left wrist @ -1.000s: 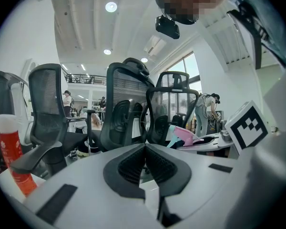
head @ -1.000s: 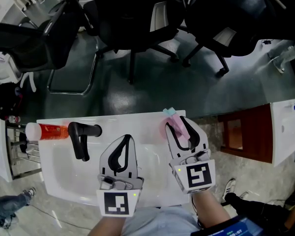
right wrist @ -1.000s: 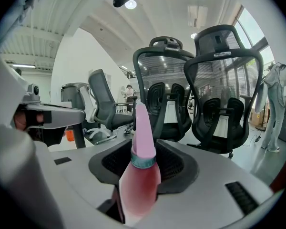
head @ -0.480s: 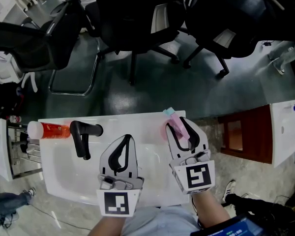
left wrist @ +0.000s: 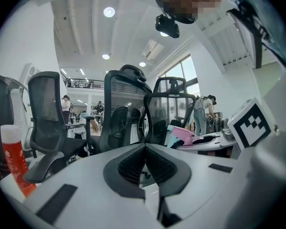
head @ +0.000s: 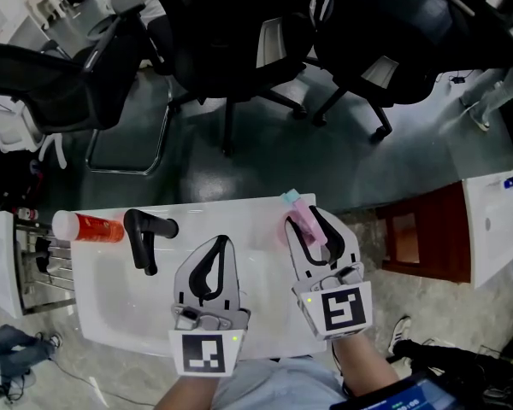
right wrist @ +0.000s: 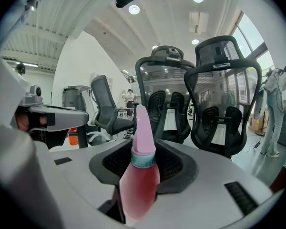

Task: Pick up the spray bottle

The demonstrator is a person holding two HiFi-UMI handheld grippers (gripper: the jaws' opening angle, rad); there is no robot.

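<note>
The spray bottle [head: 309,225] is pink with a teal collar and a pink nozzle head. It sits between the jaws of my right gripper [head: 305,217], which is shut on its body above the right part of the white table [head: 111,310]. In the right gripper view the spray bottle [right wrist: 139,185] stands upright between the pads of the right gripper [right wrist: 144,157], nozzle pointing away. My left gripper [head: 221,242] hovers beside it at the table's middle, shut and empty; in the left gripper view the left gripper [left wrist: 144,150] shows its pads meeting, with the pink spray bottle [left wrist: 184,135] off to the right.
An orange tube with a white cap [head: 92,227] lies at the table's far left. A black handle-shaped object [head: 144,236] stands next to it. Black office chairs [head: 231,49] crowd the floor beyond the far edge. A brown cabinet [head: 427,233] stands to the right.
The head view has shifted slightly. Both grippers and the bottle keep their places on the table.
</note>
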